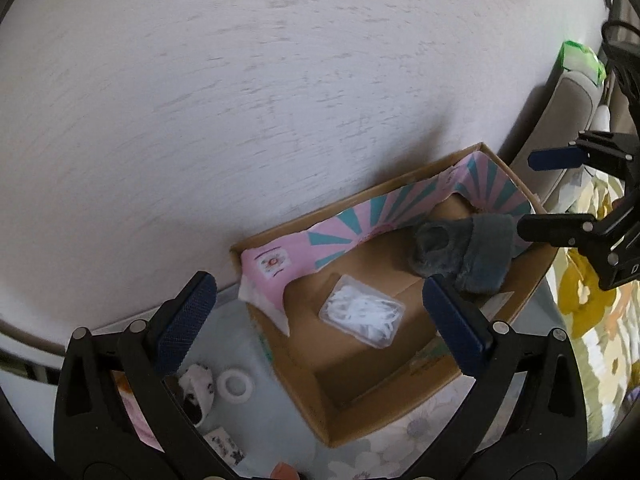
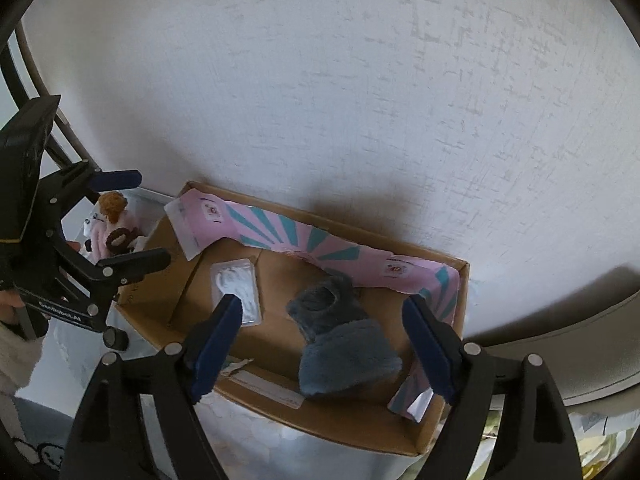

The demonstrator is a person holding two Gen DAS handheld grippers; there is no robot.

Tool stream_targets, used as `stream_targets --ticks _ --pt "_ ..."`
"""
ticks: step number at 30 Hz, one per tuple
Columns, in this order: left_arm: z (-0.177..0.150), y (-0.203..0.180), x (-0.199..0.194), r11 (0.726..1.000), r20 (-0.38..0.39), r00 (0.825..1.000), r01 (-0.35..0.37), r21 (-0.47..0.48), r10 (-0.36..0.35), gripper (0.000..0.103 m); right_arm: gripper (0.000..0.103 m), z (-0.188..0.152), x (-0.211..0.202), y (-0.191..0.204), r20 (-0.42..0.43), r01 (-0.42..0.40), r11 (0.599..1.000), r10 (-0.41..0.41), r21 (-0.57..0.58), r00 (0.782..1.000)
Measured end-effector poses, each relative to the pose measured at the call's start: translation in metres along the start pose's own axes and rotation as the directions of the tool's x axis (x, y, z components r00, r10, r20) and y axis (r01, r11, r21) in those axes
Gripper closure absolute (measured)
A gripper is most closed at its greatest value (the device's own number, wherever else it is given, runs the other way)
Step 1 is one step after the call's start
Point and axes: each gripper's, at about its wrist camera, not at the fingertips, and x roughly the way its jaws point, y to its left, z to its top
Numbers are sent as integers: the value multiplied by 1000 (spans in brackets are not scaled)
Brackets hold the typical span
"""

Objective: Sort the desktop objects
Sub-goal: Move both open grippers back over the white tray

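Note:
An open cardboard box [image 1: 380, 412] [image 2: 320, 420] lined with pink and teal paper stands against a white wall. Inside lie a clear plastic case [image 1: 362, 316] [image 2: 236, 284] of white pieces and a fuzzy grey-blue slipper [image 1: 464, 252] [image 2: 344, 352]. My left gripper [image 1: 318, 284] [image 2: 152, 218] hovers open over the box's left half, above the case, with nothing between its pads. My right gripper [image 2: 322, 300] [image 1: 536, 192] is open over the right half. The slipper lies below, between its fingers, and the pads do not touch it.
Left of the box are a white tape ring [image 1: 236, 386], a small black-and-white plush [image 1: 198, 388], a patterned card [image 1: 224, 444] and an orange-haired doll [image 2: 114, 216]. A floral cloth [image 1: 580, 300] lies to the right. A pale sleeve [image 2: 12, 360] shows at the left edge.

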Motion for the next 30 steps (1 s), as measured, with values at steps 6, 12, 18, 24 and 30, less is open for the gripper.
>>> stream_targets --ticks 6,12,18,24,30 --pt "-8 23 -17 999 12 1000 -1 -34 2 0 24 2 -6 18 -5 16 1000 -16 4 1000" --pt "-24 50 -48 998 43 998 -42 -50 44 0 24 3 -22 41 11 70 998 -70 5 997" --pt "-52 87 -82 990 65 991 -111 -87 117 0 24 5 -35 69 41 71 997 -71 -6 997" --pt "-87 138 -116 972 73 983 -154 -175 169 0 24 3 -39 101 60 46 999 -44 -20 997" --pt "-119 171 -141 952 74 974 -191 -237 214 0 24 5 -39 135 78 10 999 -6 -48 997"
